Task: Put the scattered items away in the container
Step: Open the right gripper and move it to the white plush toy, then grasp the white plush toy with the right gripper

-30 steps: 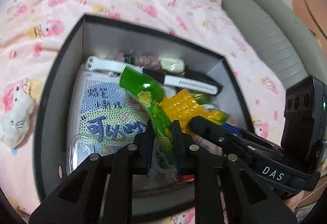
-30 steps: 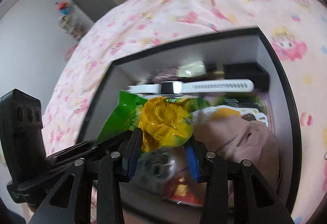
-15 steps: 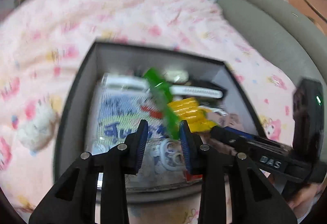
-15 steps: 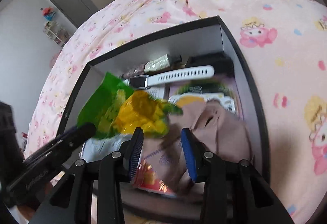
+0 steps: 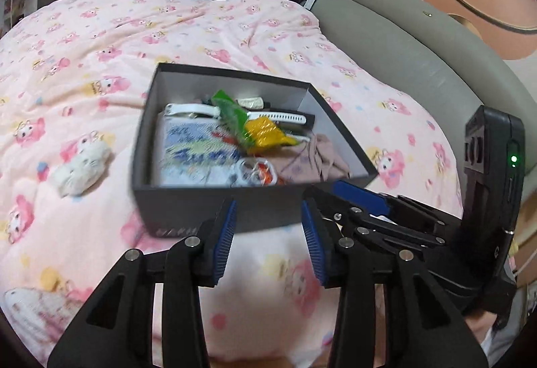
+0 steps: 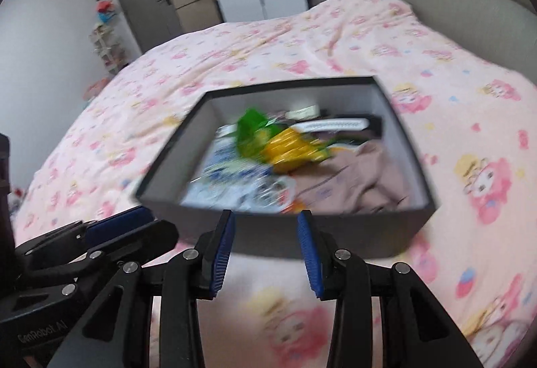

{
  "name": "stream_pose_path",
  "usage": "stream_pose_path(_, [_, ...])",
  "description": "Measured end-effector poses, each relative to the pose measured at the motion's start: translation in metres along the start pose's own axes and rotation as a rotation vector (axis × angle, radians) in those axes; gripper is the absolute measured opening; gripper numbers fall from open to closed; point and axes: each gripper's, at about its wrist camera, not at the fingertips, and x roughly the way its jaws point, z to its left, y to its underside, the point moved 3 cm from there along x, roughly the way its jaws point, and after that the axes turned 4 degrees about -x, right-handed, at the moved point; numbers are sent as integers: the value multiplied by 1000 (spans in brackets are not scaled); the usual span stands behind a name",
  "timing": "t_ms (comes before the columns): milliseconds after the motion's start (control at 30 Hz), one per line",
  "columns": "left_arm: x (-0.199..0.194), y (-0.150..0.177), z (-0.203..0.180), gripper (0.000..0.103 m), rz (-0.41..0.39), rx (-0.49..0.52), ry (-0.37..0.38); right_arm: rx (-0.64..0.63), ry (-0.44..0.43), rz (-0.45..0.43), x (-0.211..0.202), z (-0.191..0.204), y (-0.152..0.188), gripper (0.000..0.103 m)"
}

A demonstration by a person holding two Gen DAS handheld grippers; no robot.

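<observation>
A small white plush toy (image 5: 82, 168) lies on the pink blanket (image 5: 201, 32), far off to the left of the left gripper (image 5: 268, 235). The left gripper's jaws are opening, and nothing is between them. Just ahead of it sits the dark box (image 5: 208, 203). Inside the box are a green and yellow snack bag (image 5: 255, 128), a white watch (image 5: 275, 116) and a brown cloth (image 5: 319, 160). To the right, the right gripper (image 6: 265, 245) has its jaws apart and holds nothing. The box (image 6: 335, 233) is right in front of it too.
</observation>
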Motion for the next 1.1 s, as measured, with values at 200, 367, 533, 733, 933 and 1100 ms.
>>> stream_pose_path(200, [-38, 5, 51, 46, -40, -83, -89, -52, -154, 50, 18, 55, 1, 35])
stream_pose_path(367, [-52, -7, 136, 46, -58, -316, -208, -81, -272, 115, 51, 115, -6, 35])
stream_pose_path(533, [-18, -22, 215, 49, 5, -558, -223, -83, -326, 222, 106, 164, -15, 35])
stream_pose_path(733, [40, -23, 272, 49, 129, -822, -156, -46, -205, 321, 163, 189, -28, 44])
stream_pose_path(933, [52, -17, 293, 53, 137, -904, -155, -56, -233, 334, 181, 209, -27, 47])
stream_pose_path(1100, [69, -19, 299, 53, 195, -916, -140, 54, -217, 366, 204, 195, -27, 47])
